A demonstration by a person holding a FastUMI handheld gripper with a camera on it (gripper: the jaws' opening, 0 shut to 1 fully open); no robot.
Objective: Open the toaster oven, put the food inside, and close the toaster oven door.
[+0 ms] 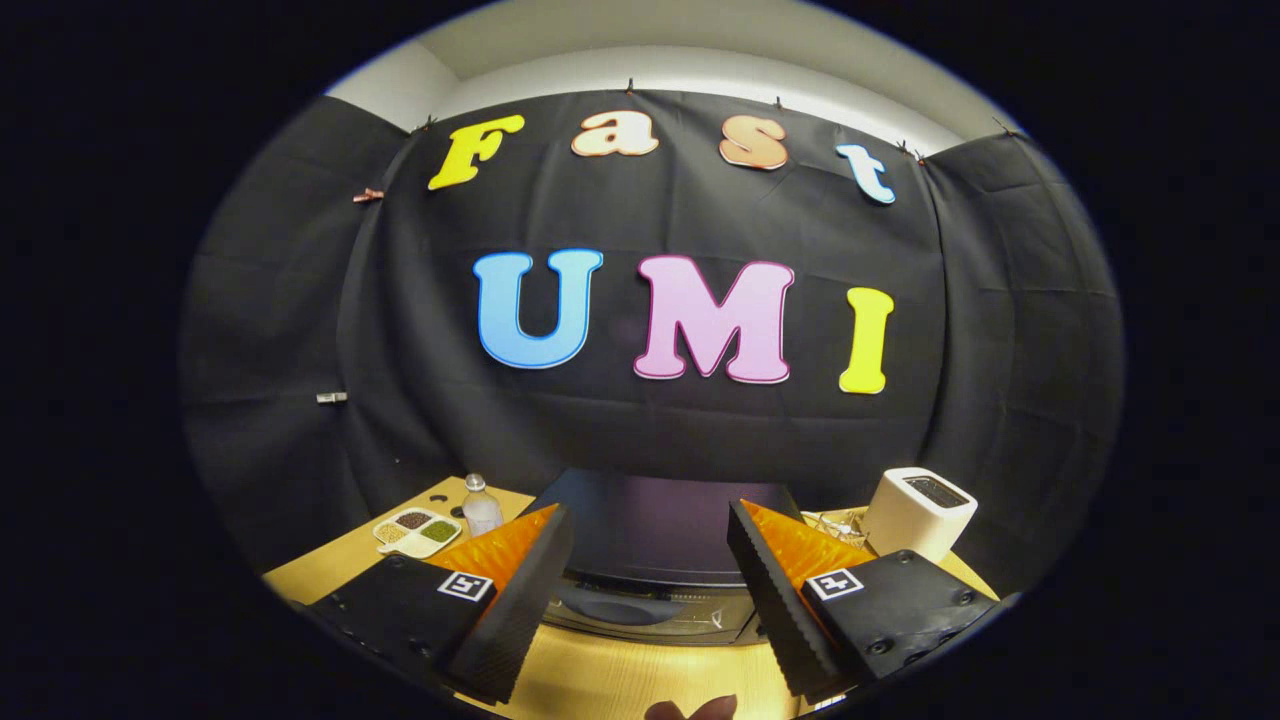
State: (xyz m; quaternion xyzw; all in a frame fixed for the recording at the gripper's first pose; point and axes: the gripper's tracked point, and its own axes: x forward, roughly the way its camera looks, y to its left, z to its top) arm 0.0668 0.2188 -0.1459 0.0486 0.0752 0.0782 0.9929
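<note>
Looking across a wooden table (330,565) inside a booth hung with black cloth, pale wall above the cloth

Toaster oven (655,545) is the biggest thing on the table: dark body, sits dead ahead, just beyond the fingers and framed between them. Top face shows, plus a strip of the front with a rounded dark shape low down; too dim to tell how the door stands

Gripper (650,570) spread wide, nothing between the fingers, both clear of the oven. Left finger (520,610) and right finger (775,600) angle in toward the oven's front corners. Each finger mount carries a small square marker tag

White boxy appliance (918,512) with a dark slot on top stands to the right of the oven, beyond the right finger, near the table's far right corner

Small wire rack or basket (835,523) sits between that white box and the oven, partly hidden by the right finger; contents not readable

Divided white dish (417,531) with four compartments of brownish and green stuff lies left of the oven, beyond the left finger

Clear bottle (481,507) with a pale cap stands upright just beside the dish, on the oven side

Dark rounded bit (690,709) at the near table edge below the fingers, cannot tell what it is

Straight line from fingers to oven front is unobstructed
</note>
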